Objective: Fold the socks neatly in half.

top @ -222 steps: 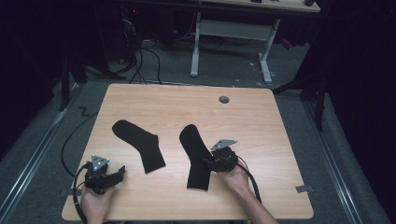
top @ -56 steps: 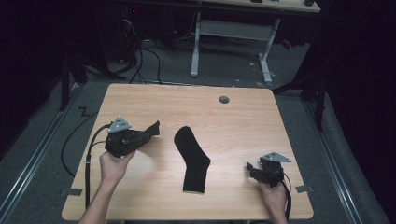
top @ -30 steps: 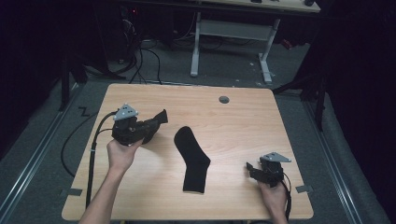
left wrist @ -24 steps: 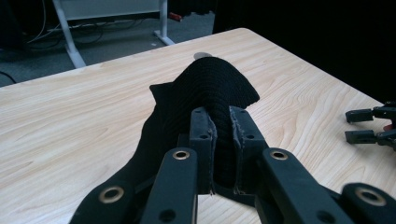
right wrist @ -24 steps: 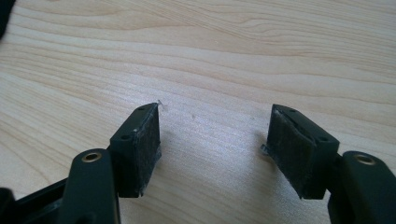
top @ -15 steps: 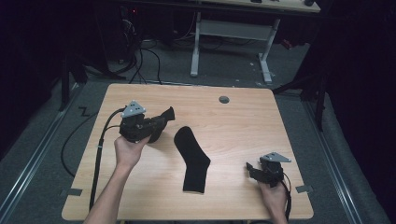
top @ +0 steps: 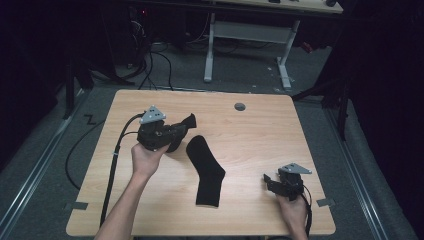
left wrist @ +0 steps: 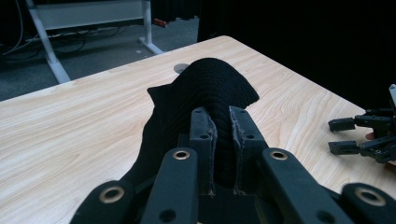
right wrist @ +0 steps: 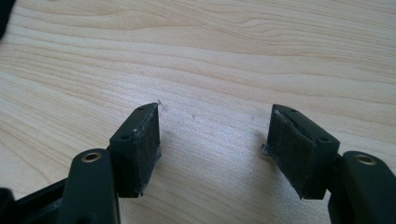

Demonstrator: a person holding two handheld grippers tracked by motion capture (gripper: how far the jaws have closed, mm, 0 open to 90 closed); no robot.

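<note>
Mid-carry, left tongs (top: 176, 131) grip one black sock (left wrist: 205, 100); right tongs (right wrist: 212, 149) rest released; next, lay it on the flat sock (top: 207, 170).

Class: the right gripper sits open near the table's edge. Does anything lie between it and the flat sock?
Nothing visible does. Only bare table lies between the right gripper and the flat sock. The left gripper holds the other sock.

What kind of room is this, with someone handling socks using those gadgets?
Probably a lab or workshop for recording demonstrations. A bare wooden table stands on grey carpet in a dark room, cables trail across the floor behind it, and the cabled left hand-held gripper clamps a black sock.
</note>
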